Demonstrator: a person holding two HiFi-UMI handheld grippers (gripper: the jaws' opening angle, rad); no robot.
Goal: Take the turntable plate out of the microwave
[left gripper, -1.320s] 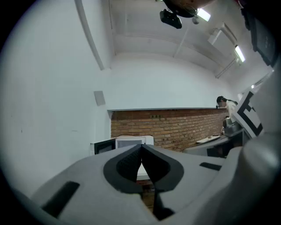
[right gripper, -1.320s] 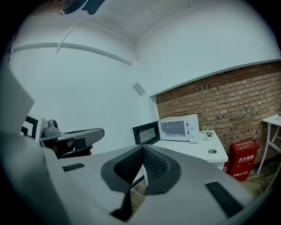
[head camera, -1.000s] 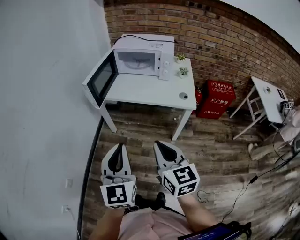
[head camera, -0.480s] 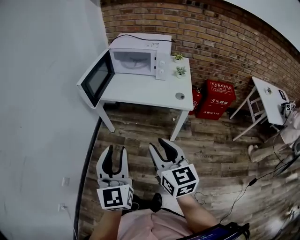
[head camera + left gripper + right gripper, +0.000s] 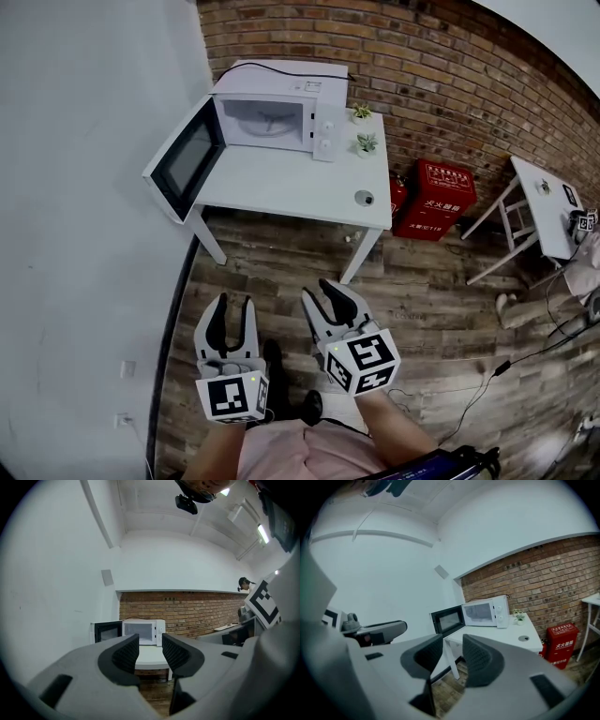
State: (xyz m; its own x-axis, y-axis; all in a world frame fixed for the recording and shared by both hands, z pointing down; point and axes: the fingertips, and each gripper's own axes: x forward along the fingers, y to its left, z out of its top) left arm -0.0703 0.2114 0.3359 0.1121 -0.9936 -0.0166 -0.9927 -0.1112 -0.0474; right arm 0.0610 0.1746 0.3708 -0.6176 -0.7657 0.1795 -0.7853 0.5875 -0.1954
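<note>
Head view: the turntable plate (image 5: 264,119) shows faintly inside the microwave (image 5: 281,77), which stands door open on the counter (image 5: 281,183), well apart from both tools. The left hand-held gripper (image 5: 232,306) and right hand-held gripper (image 5: 321,292) hang over the plank floor (image 5: 441,300), jaws spread, nothing between them.

Left gripper view: we see the jaws apart, with the microwave just above the gap.

Right gripper view: jaws apart, with the microwave beyond them, up and to the right.

A second ago both pairs were pressed together. They have just been opening, and the right pair has narrowed slightly since.

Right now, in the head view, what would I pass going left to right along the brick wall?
You'd pass the open microwave door → microwave → two little potted plants → red box → small white table.
</note>
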